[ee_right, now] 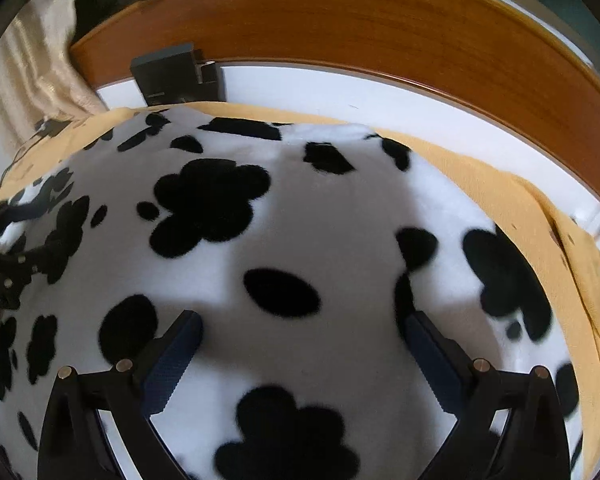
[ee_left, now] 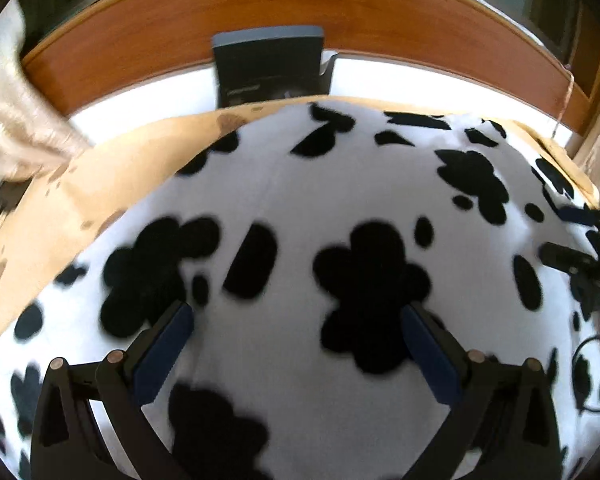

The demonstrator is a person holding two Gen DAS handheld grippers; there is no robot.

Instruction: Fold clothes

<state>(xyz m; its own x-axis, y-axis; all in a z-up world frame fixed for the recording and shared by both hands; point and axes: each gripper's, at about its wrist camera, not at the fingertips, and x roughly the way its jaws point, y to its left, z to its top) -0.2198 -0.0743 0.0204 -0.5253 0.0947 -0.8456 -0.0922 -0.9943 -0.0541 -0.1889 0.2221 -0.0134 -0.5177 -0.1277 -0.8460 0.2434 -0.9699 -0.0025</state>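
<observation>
Lying beneath both spread tools (ee_left: pixel 296 316) (ee_right: pixel 304 324): fleece (ee_left: pixel 300 184).

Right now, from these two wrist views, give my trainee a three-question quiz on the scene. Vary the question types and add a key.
1. True or false: the left gripper is clamped on the cow-print garment.
2. Multiple choice: what lies directly under the cow-print garment? A) a yellow cloth B) a green towel C) bare wooden planks
3. Fill in: the dark box stands against the ______ headboard.

Key:
1. False. Both the left gripper and the right gripper hang open above the fabric, with nothing between their fingers.
2. A
3. wooden
</observation>
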